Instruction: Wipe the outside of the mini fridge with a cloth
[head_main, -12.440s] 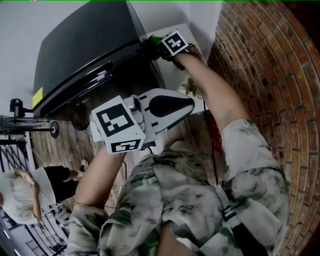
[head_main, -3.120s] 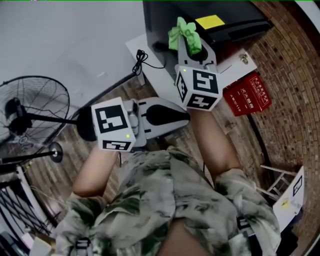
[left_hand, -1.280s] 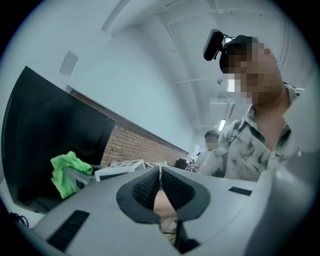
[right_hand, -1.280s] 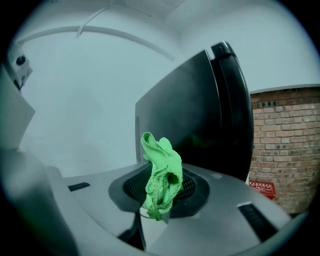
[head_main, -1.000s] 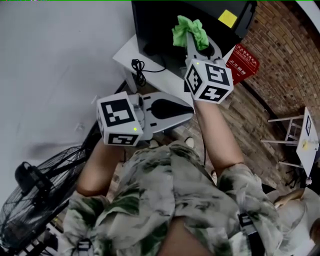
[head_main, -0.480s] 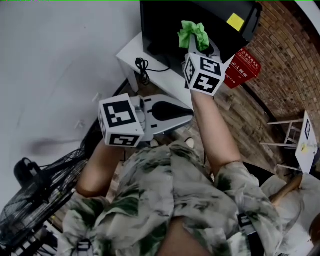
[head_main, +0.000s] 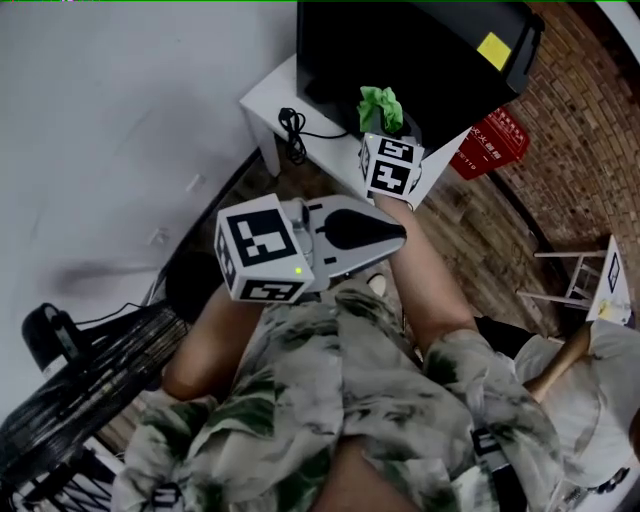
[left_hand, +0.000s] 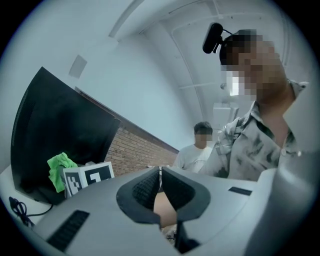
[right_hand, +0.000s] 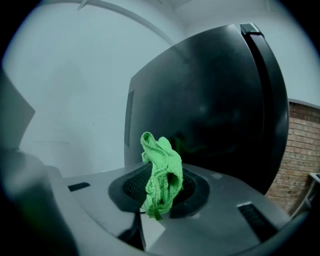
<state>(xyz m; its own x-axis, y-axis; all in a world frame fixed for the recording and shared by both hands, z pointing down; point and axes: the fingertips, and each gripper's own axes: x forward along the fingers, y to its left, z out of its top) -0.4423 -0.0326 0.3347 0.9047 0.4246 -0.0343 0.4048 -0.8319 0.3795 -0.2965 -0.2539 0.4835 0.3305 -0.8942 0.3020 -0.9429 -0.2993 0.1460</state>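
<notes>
While my right gripper (head_main: 383, 125) clamps the bunched green cloth (right_hand: 161, 172) between its jaws, I've got that cloth right up at the lower black side panel of the mini fridge (head_main: 400, 45), though I can't confirm actual contact. My left gripper (head_main: 392, 235) hangs lower, jaws pressed together on nothing, apart from the fridge on its white stand (head_main: 272, 95).
</notes>
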